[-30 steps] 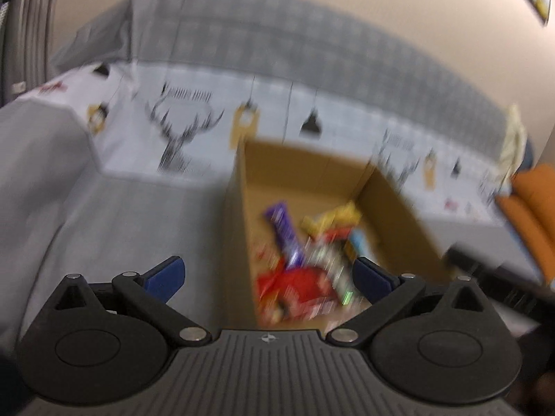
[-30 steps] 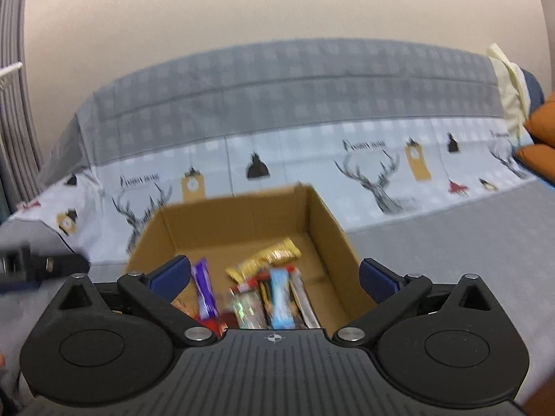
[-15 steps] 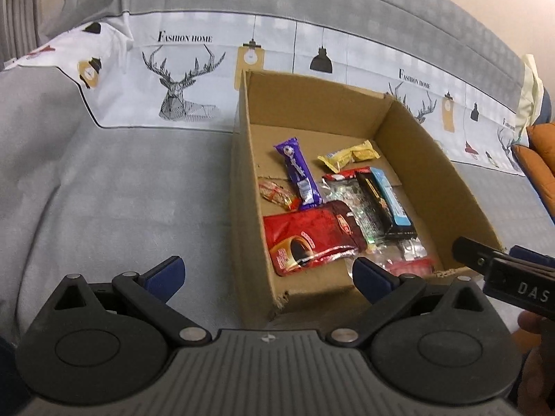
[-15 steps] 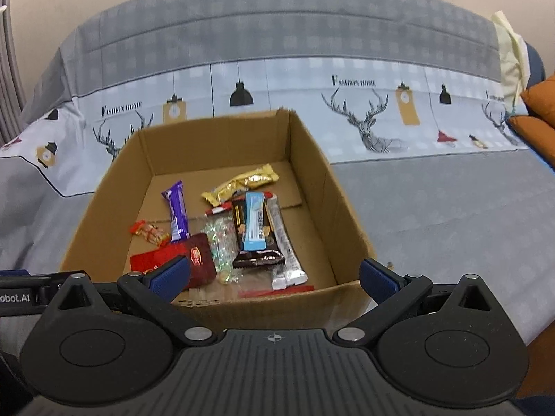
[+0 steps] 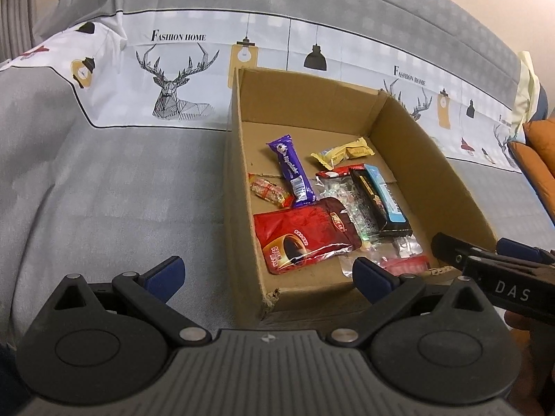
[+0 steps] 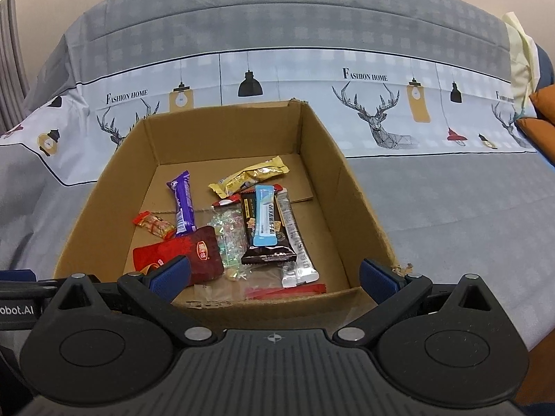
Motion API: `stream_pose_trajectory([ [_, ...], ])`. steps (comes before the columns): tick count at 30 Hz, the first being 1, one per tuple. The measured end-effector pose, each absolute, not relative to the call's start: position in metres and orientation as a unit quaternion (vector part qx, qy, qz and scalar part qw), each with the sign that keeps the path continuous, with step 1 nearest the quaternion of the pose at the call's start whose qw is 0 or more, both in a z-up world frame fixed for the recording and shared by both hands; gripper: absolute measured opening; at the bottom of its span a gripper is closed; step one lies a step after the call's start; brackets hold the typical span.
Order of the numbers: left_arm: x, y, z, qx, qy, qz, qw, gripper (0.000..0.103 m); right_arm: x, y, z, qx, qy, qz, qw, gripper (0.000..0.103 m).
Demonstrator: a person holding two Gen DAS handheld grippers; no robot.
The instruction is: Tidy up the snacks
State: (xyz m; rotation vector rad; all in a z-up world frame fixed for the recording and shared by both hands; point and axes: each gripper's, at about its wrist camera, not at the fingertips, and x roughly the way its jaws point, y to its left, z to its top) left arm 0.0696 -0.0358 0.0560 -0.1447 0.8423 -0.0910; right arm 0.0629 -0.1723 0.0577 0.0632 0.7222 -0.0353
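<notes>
An open cardboard box (image 5: 409, 128) (image 6: 350, 194) sits on a grey bed cover and holds several snacks. Among them are a red coffee pouch (image 5: 305, 232) (image 6: 204, 253), a purple bar (image 5: 291, 170) (image 6: 184, 204), a yellow wrapper (image 5: 343, 152) (image 6: 249, 175) and a light blue bar (image 5: 386, 194) (image 6: 265, 220) lying on a dark packet (image 6: 267, 242). My left gripper (image 5: 267, 272) hovers open at the box's near left corner, empty. My right gripper (image 6: 272, 279) hovers open over the box's near wall, empty. The right tool's side (image 5: 499, 277) shows in the left wrist view.
The bed cover has a white band printed with deer (image 5: 180, 83) (image 6: 381, 121) and lamps behind the box. Orange cushions (image 5: 537, 159) (image 6: 541, 114) lie at the far right. Grey fabric (image 5: 111, 190) spreads left of the box.
Both views have dropped and steadied from a blurred higher look at the wall to a look down into the box. Both grippers stayed open. The snacks have not moved.
</notes>
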Motion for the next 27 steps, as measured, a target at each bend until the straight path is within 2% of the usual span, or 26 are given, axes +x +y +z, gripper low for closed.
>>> stream_pose_trajectory([
  [27, 0.0693, -0.0429, 0.0581, -0.068, 0.403, -0.052, 0.911, 0.103, 0.0647, -0.1686, 0.0576, 0.012, 0.35, -0.01, 0.937, 0.103],
])
